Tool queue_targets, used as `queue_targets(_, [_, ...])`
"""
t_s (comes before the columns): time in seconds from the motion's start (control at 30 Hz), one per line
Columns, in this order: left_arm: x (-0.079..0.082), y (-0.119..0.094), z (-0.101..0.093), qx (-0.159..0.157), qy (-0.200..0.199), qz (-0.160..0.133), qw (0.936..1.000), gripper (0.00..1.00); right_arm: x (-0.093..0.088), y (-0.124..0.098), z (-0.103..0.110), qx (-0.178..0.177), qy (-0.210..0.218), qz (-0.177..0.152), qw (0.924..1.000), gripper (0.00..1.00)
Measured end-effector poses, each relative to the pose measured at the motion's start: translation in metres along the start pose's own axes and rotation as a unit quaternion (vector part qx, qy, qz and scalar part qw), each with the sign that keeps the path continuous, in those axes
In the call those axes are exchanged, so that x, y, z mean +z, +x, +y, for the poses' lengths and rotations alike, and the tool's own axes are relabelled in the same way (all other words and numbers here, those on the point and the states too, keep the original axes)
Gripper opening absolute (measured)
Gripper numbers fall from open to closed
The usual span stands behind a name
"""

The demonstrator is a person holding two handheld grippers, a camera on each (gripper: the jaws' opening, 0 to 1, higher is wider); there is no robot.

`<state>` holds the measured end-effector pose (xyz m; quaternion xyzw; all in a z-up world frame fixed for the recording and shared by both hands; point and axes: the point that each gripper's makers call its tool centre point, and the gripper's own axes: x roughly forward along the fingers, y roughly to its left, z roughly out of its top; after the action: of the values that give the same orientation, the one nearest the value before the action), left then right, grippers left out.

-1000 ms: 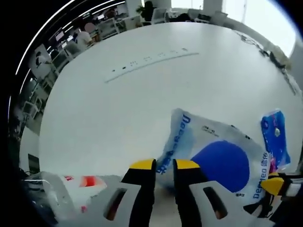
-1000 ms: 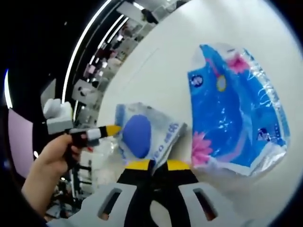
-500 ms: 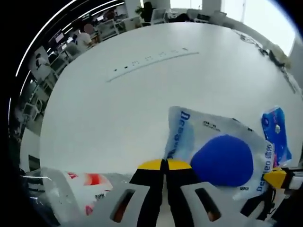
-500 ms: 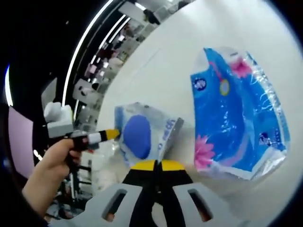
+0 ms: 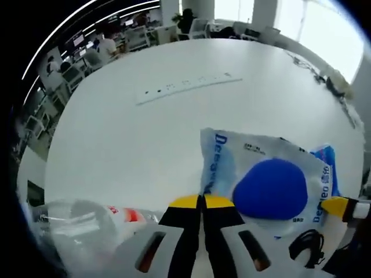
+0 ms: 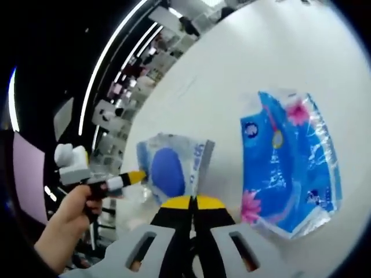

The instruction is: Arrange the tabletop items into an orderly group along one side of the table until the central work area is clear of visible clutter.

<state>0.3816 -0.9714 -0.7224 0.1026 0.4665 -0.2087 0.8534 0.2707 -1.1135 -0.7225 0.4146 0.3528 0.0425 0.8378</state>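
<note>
Both grippers pinch the clear packet with the blue disc (image 5: 269,188): left gripper (image 5: 202,201) clamps 1 edge, right gripper (image 6: 192,202) another; it hangs above the white surface (image 5: 145,139), beside the blue floral pack (image 6: 290,162)

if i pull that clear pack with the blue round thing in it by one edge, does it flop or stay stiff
Probably it flops: the pack is thin, wrinkled, glossy film, and in the right gripper view its edge already bends upward. It looks light for its size, since both grippers, left and right, pinch only its edges. The glossy wrap may slide easily on the smooth white table.
</note>
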Motion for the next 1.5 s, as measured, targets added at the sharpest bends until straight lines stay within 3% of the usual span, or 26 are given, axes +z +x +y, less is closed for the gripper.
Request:
queue_targets(0.3, [0.008,-0.006,-0.005,-0.007,-0.013,-0.016,0.9998,0.0,0.025,-0.01,0.006,0.013,-0.02,-0.01,0.9997,0.0])
queue_targets(0.83, [0.016,-0.013,-0.035,-0.027,-0.043,-0.043,0.9978,0.0,0.073,-0.026,0.002,0.02,-0.08,-0.014,0.9965,0.0])
queue_targets(1.17, [0.003,-0.011,-0.043,-0.038,-0.071,-0.034,0.9962,0.0,0.081,-0.018,-0.009,0.019,-0.133,0.028,0.9905,0.0])
queue_targets(1.37, [-0.006,-0.005,-0.046,-0.032,-0.059,-0.02,0.9976,0.0,0.083,-0.007,-0.019,0.01,-0.172,0.059,0.9832,0.0])
queue_targets(1.5, [-0.008,-0.002,-0.049,-0.03,-0.044,-0.016,0.9985,0.0,0.088,0.001,-0.024,0.009,-0.176,0.069,0.9819,0.0])
